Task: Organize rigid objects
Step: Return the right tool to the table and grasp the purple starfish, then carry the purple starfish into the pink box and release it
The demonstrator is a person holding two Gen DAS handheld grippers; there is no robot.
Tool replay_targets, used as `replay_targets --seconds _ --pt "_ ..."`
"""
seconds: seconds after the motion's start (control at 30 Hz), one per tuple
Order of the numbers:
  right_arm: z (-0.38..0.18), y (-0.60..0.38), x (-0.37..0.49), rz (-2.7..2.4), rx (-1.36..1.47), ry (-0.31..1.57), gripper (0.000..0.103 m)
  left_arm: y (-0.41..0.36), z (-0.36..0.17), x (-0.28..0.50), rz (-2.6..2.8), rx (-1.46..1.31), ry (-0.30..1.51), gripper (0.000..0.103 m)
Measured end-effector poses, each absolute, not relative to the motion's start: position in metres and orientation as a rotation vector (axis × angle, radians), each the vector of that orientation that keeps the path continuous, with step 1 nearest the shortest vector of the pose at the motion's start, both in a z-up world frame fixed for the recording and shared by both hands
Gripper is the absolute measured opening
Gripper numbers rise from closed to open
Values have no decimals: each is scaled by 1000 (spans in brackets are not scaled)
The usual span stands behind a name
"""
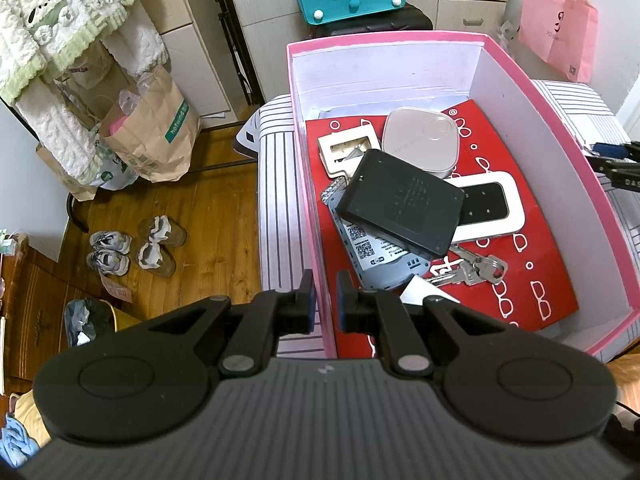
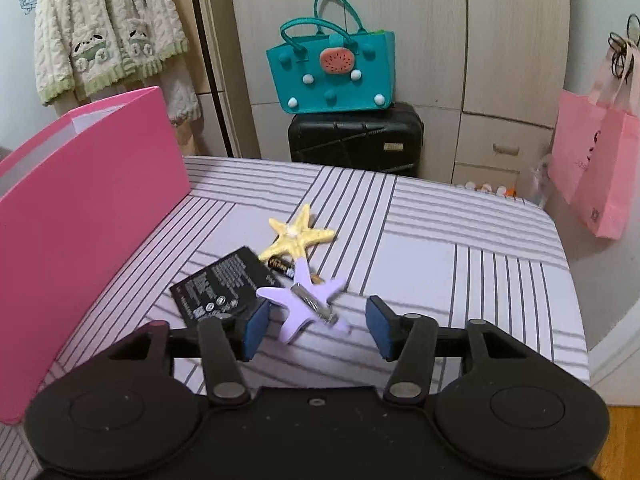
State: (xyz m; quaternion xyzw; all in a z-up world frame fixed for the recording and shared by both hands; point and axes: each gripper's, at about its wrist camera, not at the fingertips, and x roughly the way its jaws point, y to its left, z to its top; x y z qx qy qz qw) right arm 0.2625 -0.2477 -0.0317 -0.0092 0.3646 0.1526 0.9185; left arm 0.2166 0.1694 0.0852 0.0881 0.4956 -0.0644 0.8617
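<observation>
**Pink box half filled, small items left on the striped cloth**

A striped cloth (image 2: pixel 440 240) covers the surface across the middle of the right wrist view. A pink box (image 1: pixel 592 184) fills the centre and right of the left wrist view; in the right wrist view its wall stands at the left edge. Inside it, on a red card (image 1: pixel 532 240), lie a black case (image 1: pixel 400 204), a white device (image 1: pixel 496 208), a beige square case (image 1: pixel 420 140) and keys (image 1: pixel 476 270). The left gripper (image 1: pixel 324 296), bottom centre, is closed on the box's near left wall. The right gripper (image 2: pixel 316 326), bottom centre, stands open, nothing pressed between its pads. Just above it lie a black battery pack (image 2: pixel 220 284), a yellow starfish (image 2: pixel 298 236) and a purple starfish clip (image 2: pixel 304 304).
</observation>
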Motion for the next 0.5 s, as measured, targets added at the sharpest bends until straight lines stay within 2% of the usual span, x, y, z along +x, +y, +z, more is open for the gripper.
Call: replay_targets --seconds 0.17,0.2,0.23,0.3,0.5 --pt "-33 -239 264 295 -71 733 65 170 85 215 -141 185 1033 10" --pt "-33 -238 263 293 -72 730 62 170 85 215 -142 185 1033 10" --pt "-33 -239 263 300 -72 726 50 170 85 215 -143 184 1032 10" --pt "-31 -239 260 307 -67 726 38 170 85 215 -143 185 1031 10" --pt "-27 -239 251 286 -48 721 37 171 86 216 -151 187 1029 10"
